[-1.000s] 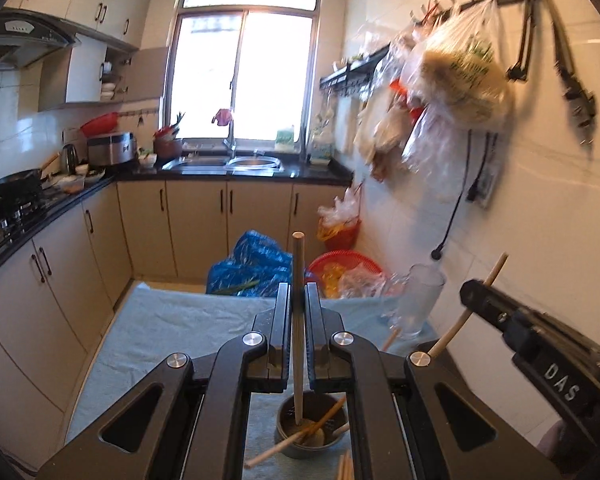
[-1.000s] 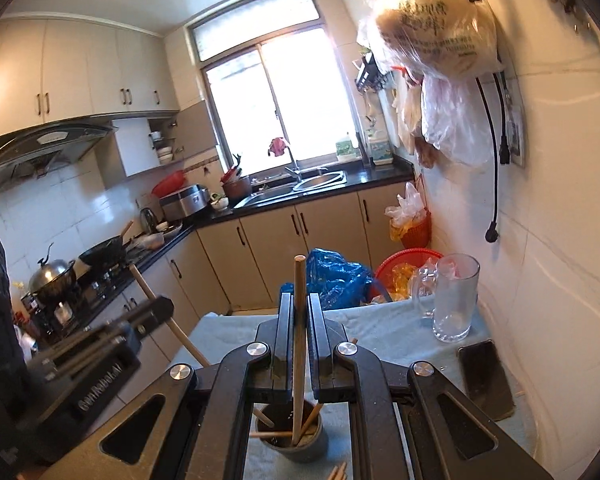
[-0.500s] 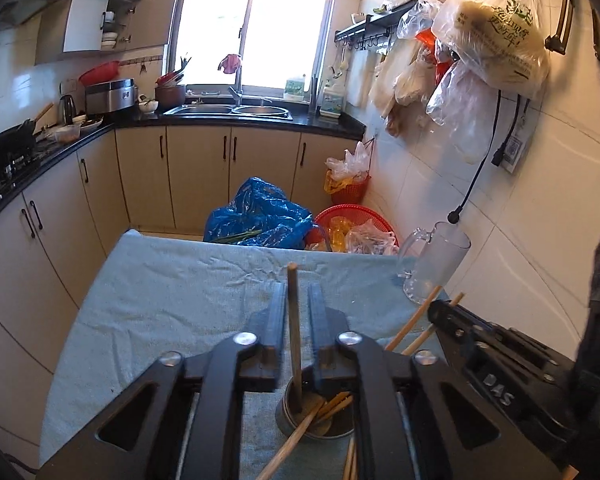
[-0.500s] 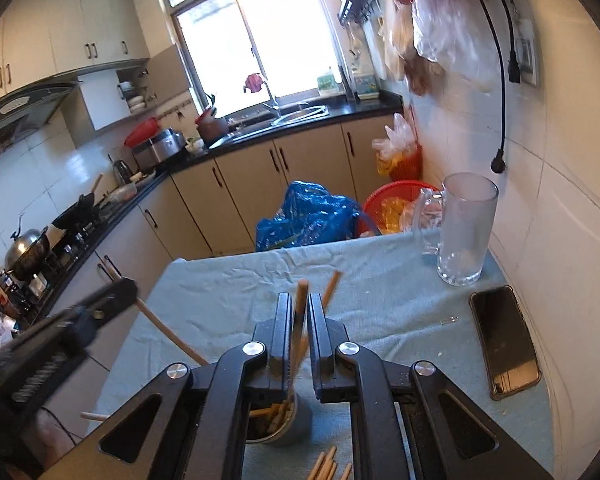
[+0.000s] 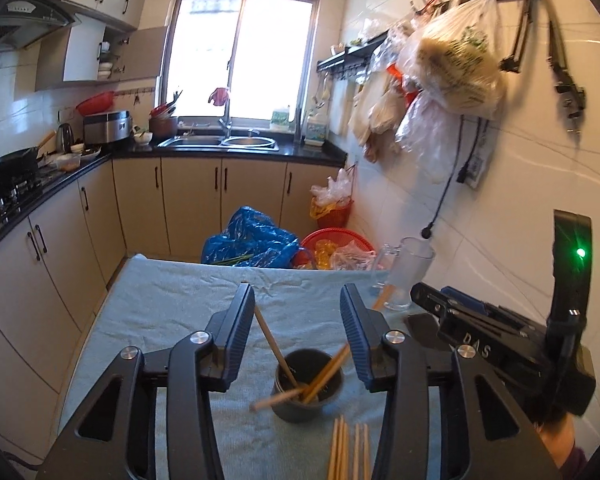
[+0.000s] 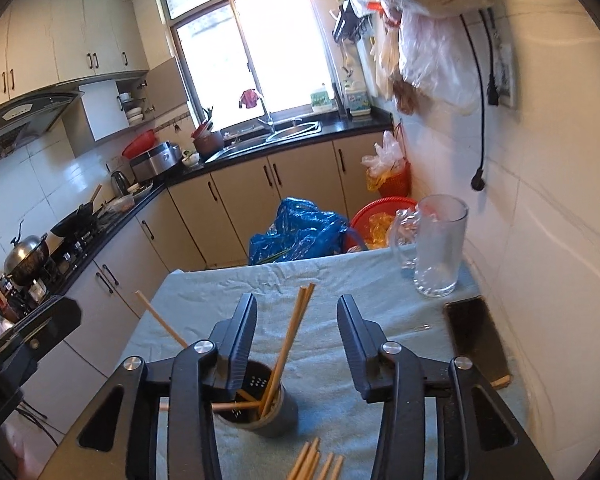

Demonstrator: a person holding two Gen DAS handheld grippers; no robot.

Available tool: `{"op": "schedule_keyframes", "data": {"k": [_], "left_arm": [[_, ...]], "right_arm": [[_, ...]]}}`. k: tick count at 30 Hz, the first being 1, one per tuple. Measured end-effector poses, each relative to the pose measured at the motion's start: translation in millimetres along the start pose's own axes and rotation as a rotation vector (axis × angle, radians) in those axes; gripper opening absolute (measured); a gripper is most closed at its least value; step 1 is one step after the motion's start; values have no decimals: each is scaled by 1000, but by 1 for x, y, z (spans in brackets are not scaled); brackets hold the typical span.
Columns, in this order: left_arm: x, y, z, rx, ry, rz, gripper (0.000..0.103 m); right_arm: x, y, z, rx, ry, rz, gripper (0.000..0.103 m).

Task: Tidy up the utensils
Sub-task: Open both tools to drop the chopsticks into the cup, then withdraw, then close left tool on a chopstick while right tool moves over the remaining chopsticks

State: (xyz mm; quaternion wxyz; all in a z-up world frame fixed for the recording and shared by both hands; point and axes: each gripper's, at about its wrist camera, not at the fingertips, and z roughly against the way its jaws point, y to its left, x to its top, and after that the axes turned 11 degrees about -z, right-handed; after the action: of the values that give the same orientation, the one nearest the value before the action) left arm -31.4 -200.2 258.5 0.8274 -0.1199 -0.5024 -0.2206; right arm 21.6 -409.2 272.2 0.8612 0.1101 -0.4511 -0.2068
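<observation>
While both grippers hang above the dark cup, their jaws have just been opening and now stand apart with nothing pressed between the pads. In the left gripper view one chopstick leans loose near the left pad, its lower end inside the cup; in the right gripper view a pair of chopsticks stands slanted in the cup between the open jaws, seemingly untouched. The drop into the cup is judged done for these sticks. More loose chopsticks lie flat on the cloth just in front of the cup, nearer the cameras. For the next pick, a single stick should be taken near its middle and kept upright, so that it slides in without tipping the cup.

The cup is round, matt and dark, with small holes in its inner wall. The sticks are thin, straight, pale wood. A crumpled blue-grey cloth covers the table. Beyond the cup stands a clear glass mug, and a flat dark phone lies beside it.
</observation>
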Motion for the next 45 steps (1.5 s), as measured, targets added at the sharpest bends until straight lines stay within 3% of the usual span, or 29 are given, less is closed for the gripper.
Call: {"op": "schedule_keyframes", "data": {"k": [4,9,12,15,18,20,21,22,24,26,29,35,41,45], "left_arm": [[-26,-2,39,-24,-28,4,54],[-76,-5,65,-45,4,-11,55],[-109,-10,63,-56,56,-47,55],[-145,-15,42,-75,162,-68,55],[-173,-21,11,-116,269,-73,55],[-189,-28,-11,-158,334,-74,46],[-195,-32,-20,-170,361,-78,37],[-201,-36,-31,-187,391,-83,32],[-209,-47,-48,-215,426,-103,28],[-217,-55,-60,-215,454,-125,26],[-221,-63,-72,-243,482,-140,23],[-224,-72,-88,-220,512,-171,7],[-223,-67,-94,-204,529,-109,6],[-225,-56,-88,-176,543,-77,6]], "right_arm": [[-10,-1,27,-29,18,56,55],[-34,-14,55,-133,103,195,60],[-51,-34,64,-214,180,262,66],[-75,-60,59,-260,290,280,68],[-109,-84,43,-252,387,246,68],[-131,-94,32,-223,438,204,65],[-146,-99,22,-186,469,157,62],[-157,-102,16,-154,494,123,56],[-175,-105,3,-100,528,66,49],[-187,-102,-6,-74,533,43,44],[-201,-99,-14,-50,528,23,44],[-207,-82,-20,-85,489,71,44],[-208,-67,-27,-158,456,134,40],[-202,-68,-30,-133,454,86,40]]}}
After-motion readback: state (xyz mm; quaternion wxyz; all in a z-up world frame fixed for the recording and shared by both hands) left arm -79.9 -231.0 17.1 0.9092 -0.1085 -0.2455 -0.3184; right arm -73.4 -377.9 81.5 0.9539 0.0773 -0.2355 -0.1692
